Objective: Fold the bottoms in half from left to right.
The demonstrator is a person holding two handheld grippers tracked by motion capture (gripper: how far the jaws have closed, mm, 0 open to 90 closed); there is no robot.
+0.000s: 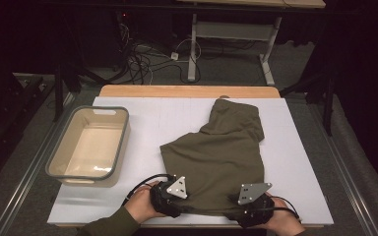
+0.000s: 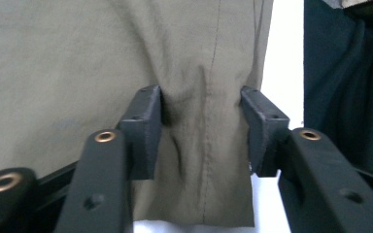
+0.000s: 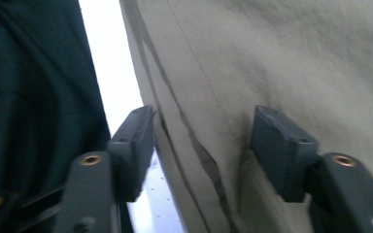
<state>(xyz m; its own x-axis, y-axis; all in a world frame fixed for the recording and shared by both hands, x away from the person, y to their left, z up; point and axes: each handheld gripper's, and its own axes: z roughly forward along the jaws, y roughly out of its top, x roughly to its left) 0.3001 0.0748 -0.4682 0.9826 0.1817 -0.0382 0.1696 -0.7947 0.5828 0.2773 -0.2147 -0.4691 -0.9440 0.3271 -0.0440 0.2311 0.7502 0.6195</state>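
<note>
Garment: olive trousers (image 1: 216, 157) on white surface (image 1: 167, 123), right of basin (image 1: 89, 146).
Left gripper (image 2: 201, 131): jaws half open, straddling hem fabric.
Right gripper (image 3: 201, 145): likewise, at hem edge.
Risk: closing may catch one layer only; fold skews.

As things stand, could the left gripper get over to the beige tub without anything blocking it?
Probably yes. The left gripper sits at the near hem of the olive garment, jaws open around a fold. The tub stands to its left, with bare white table between. It would need to let the cloth go first.
</note>
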